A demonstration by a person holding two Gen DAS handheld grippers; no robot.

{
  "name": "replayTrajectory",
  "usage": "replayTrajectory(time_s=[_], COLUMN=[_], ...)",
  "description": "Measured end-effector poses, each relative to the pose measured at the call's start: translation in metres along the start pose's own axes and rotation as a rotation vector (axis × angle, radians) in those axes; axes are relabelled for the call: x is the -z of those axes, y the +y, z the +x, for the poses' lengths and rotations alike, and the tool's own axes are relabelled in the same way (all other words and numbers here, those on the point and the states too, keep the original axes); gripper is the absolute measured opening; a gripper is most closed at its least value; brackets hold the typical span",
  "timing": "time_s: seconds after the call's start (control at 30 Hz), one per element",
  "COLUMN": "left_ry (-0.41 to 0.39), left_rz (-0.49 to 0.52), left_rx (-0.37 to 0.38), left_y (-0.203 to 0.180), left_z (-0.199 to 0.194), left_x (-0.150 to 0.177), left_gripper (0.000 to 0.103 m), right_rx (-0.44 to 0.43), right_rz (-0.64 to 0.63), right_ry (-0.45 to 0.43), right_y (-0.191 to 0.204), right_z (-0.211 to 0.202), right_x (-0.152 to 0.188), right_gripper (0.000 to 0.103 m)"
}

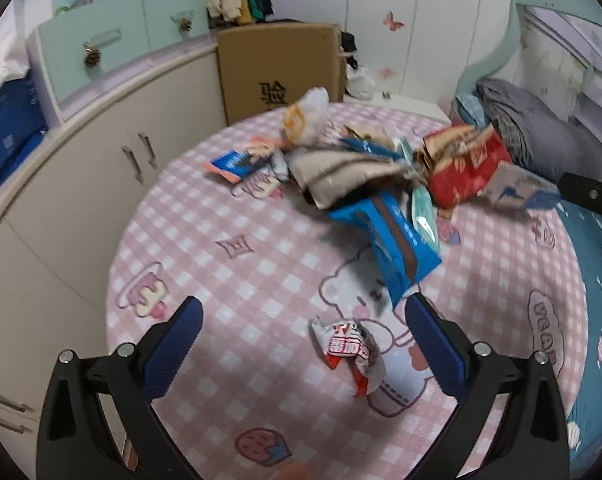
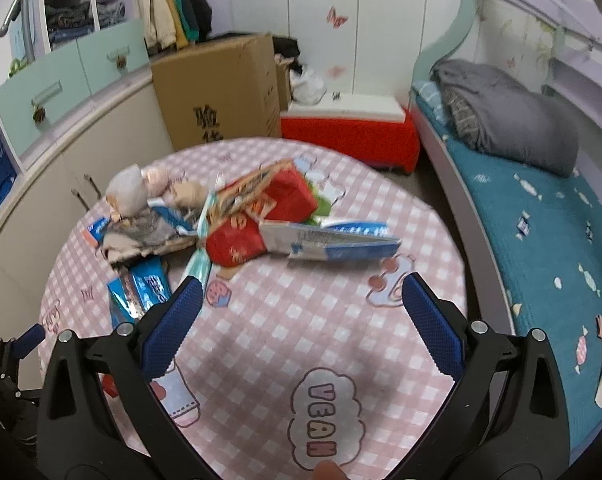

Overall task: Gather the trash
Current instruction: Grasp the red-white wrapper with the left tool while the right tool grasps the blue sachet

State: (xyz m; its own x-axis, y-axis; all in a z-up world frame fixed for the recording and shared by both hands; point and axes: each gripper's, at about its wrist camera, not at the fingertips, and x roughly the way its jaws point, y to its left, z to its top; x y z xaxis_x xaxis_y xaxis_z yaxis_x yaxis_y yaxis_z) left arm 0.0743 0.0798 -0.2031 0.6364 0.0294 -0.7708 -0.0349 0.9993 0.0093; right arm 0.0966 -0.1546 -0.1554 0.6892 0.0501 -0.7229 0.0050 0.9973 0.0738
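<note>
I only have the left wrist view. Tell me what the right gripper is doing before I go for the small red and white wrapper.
Observer: The right gripper is open, with nothing between its fingers, only the pink checked tablecloth beneath.
Operator: Say what trash lies nearest ahead of it.
Observer: The flattened blue and white carton, lying against the red packet at the pile's edge.
Operator: Check past the table for strays.
Observer: A small wrapper-like scrap lies on the teal bed mat; it is too small to identify.
</note>
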Motion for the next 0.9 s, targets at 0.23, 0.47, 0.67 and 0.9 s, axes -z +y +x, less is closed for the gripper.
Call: replayTrajectory(time_s=[0.23,0.47,0.67,0.9], left_ry=[0.054,0.082,0.08,0.074], left_rz=[0.019,0.024,-0.006,-0.047], left_rx=[0.071,0.153,0.176,0.153], left_y=[0.003,0.004,0.016,0.028], left_z=[0.016,0.024,0.02,0.015], left_x=[0.009,0.019,0.023,0.021], left_gripper=[0.07,0.037,0.031,0.031], right_rx=[-0.147,-0.315,-0.379,-0.399], right_rz=[-0.069,-0.157,-0.262,-0.254], right_ry=[0.066,0.125,0.189,0.167], right_y=[0.031,0.081,0.124,0.105], right_z=[0.029,0.056,0.089,0.074], right_x=[0.005,0.004,0.011,0.023], right_gripper=[0.097,0.097,0.069,0.03])
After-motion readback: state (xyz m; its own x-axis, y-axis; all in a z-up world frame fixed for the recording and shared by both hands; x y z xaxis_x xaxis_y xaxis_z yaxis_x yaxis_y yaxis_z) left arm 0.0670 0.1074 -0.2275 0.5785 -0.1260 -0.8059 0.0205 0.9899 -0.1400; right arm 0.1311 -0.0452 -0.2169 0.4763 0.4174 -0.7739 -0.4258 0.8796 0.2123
